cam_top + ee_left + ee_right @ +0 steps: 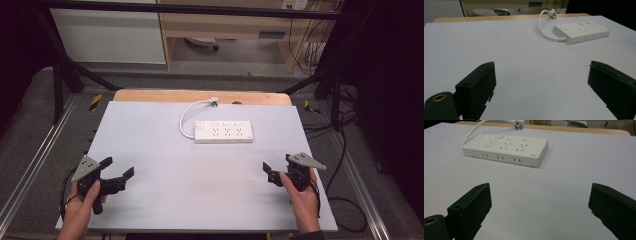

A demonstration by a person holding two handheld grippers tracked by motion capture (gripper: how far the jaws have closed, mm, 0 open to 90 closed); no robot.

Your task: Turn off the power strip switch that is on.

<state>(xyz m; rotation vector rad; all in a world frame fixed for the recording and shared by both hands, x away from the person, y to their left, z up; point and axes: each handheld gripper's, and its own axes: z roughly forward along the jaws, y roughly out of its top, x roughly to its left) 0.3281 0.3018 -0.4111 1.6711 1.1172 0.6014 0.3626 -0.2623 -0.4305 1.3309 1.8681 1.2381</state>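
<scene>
High view puts the white power strip [223, 132] on the far middle of the pale tabletop [200, 190], its cord [187, 116] curling back to a plug [214, 102]. Left tool [120, 170] and right tool [276, 166] sit near the front corners, well apart from it, jaws spread wide, gripping nothing.

A pale grey bench [165, 150] with a strip of bare wood along its far edge carries a white power strip [223, 132] lying flat toward the far side, near the middle. Its white cord [186, 116] loops away from one end and curves back to a plug [214, 101] resting at the wooden edge.
</scene>
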